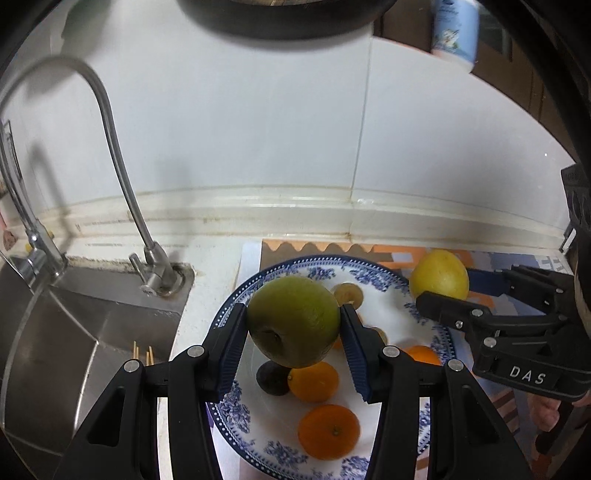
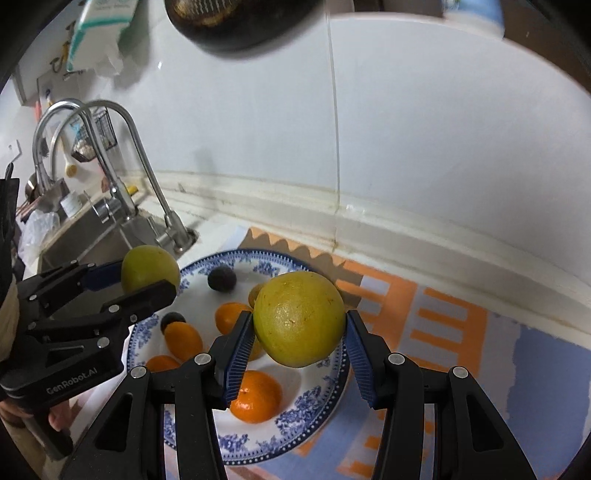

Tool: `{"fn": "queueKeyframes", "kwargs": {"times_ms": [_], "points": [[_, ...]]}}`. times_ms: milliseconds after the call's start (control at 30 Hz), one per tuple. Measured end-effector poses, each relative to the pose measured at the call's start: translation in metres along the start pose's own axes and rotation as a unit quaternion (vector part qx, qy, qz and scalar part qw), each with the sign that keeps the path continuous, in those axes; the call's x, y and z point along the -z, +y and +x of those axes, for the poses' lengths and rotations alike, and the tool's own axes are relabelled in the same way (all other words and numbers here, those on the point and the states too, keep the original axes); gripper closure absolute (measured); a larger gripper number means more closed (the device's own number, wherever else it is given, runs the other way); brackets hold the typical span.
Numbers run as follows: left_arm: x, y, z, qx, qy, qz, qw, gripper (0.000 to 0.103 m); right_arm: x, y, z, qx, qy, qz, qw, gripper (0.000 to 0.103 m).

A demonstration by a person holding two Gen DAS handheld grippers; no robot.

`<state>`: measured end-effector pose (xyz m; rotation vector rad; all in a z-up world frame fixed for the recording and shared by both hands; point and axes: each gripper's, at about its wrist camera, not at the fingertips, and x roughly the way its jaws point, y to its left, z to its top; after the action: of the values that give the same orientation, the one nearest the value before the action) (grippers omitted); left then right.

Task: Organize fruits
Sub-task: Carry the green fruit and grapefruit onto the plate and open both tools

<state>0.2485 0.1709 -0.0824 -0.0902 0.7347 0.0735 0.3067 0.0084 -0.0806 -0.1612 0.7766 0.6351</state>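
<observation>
My left gripper (image 1: pixel 293 325) is shut on a green apple (image 1: pixel 293 321) and holds it above a blue-and-white plate (image 1: pixel 373 275). My right gripper (image 2: pixel 299 328) is shut on a large yellow citrus fruit (image 2: pixel 299 319) and holds it above the plate's right side (image 2: pixel 314 402). On the plate lie several oranges (image 1: pixel 328 431) (image 2: pixel 256 397), a dark round fruit (image 1: pixel 271 378) (image 2: pixel 221 278) and a small brownish fruit (image 1: pixel 348 294). The left gripper with the apple (image 2: pixel 149 267) shows at the left of the right wrist view. The right gripper with the yellow fruit (image 1: pixel 439 273) shows at the right of the left wrist view.
A steel sink (image 1: pixel 74 332) with a curved tap (image 1: pixel 110 122) lies left of the plate. The plate sits on an orange, blue and grey patterned mat (image 2: pixel 443 325). A white tiled wall (image 1: pixel 277 129) stands behind. A dark pan (image 1: pixel 284 18) hangs overhead.
</observation>
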Motion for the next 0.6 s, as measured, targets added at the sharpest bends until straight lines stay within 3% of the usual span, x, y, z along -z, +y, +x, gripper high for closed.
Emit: {"fn": "queueKeyframes", "kwargs": {"times_ms": [267,467,600], "points": [[0.002,0.008,0.025,0.015,0.039,-0.018,0.9990,0.054,0.001,-0.001,0.029,-0.002,0.034,0.007,0.999,0.053],[0.004,0.009,0.032,0.017,0.047,-0.020,0.9985,0.054,0.003,-0.005,0.038,-0.008,0.050,0.018,0.999,0.052],[0.001,0.007,0.028,0.006,0.035,-0.011,0.9993,0.044,0.004,-0.006,0.039,-0.011,0.053,0.023,0.998,0.052]]}}
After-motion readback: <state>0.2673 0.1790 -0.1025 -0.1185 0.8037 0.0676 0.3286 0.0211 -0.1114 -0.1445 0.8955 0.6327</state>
